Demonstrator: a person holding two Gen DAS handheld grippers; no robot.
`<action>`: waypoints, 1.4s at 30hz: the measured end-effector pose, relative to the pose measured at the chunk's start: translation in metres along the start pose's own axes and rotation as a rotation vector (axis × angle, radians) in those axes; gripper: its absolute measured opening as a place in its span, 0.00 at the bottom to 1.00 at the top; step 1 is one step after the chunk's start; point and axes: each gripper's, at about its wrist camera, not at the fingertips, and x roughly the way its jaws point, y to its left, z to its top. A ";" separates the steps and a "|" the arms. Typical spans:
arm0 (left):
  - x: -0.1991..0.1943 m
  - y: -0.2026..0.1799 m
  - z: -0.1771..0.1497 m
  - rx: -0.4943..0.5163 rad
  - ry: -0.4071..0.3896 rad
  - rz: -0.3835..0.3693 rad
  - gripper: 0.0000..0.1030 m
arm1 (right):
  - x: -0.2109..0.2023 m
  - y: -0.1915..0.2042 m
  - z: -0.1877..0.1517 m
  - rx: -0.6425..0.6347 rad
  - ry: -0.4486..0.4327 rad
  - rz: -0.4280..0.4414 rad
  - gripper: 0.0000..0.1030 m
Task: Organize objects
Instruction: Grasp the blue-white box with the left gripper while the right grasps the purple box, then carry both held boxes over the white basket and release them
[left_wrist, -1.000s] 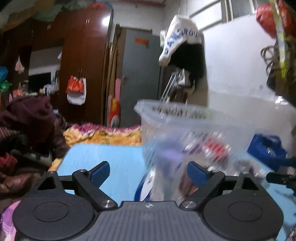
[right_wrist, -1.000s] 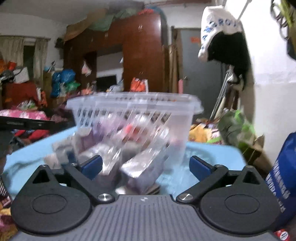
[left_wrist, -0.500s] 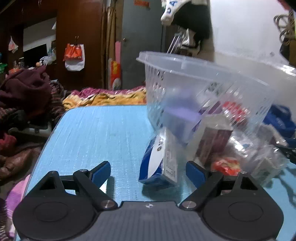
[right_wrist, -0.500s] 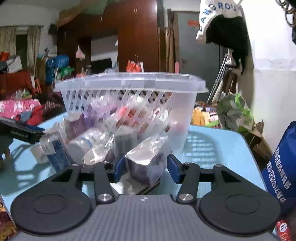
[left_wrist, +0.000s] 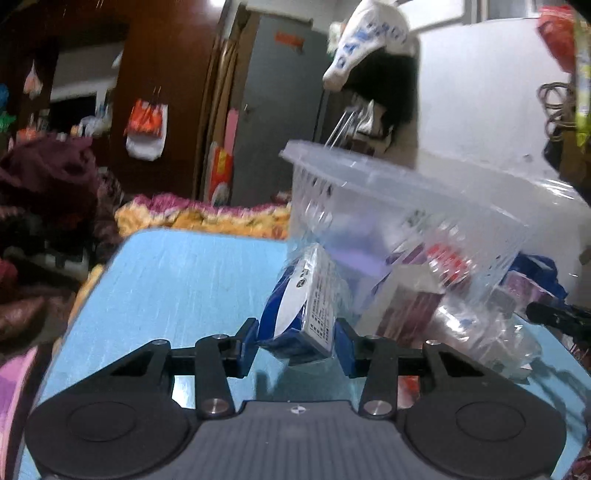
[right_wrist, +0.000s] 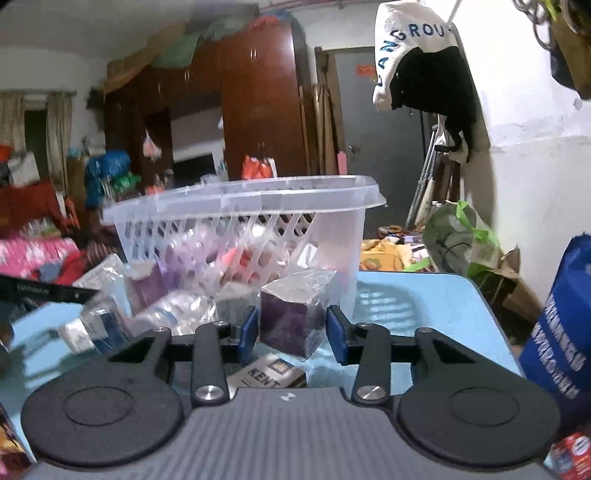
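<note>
**Clear plastic everywhere: grabbing two wrapped boxes at once**

Blue tabletop was our sorting spot, with the see-through basket parked mid-table and wrapped packs heaped against it. Our left gripper had just been closing, and its pads were clamped on the blue-and-white box, which stood tilted at the basket's near corner. Our right gripper had just been closing too, on the purple wrapped box (one pad touched, the other side's contact was hard to tell). Our guess: both were headed into the basket. A Kent pack lay flat underneath.
</note>
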 end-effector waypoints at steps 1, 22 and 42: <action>-0.003 -0.003 -0.001 0.019 -0.021 -0.001 0.46 | -0.002 -0.002 0.000 0.012 -0.013 0.003 0.43; -0.044 -0.004 -0.010 -0.042 -0.327 0.052 0.46 | -0.036 -0.009 -0.006 0.075 -0.301 -0.026 0.42; 0.033 -0.063 0.123 -0.055 -0.161 -0.063 0.78 | 0.051 0.033 0.136 -0.192 -0.120 -0.082 1.00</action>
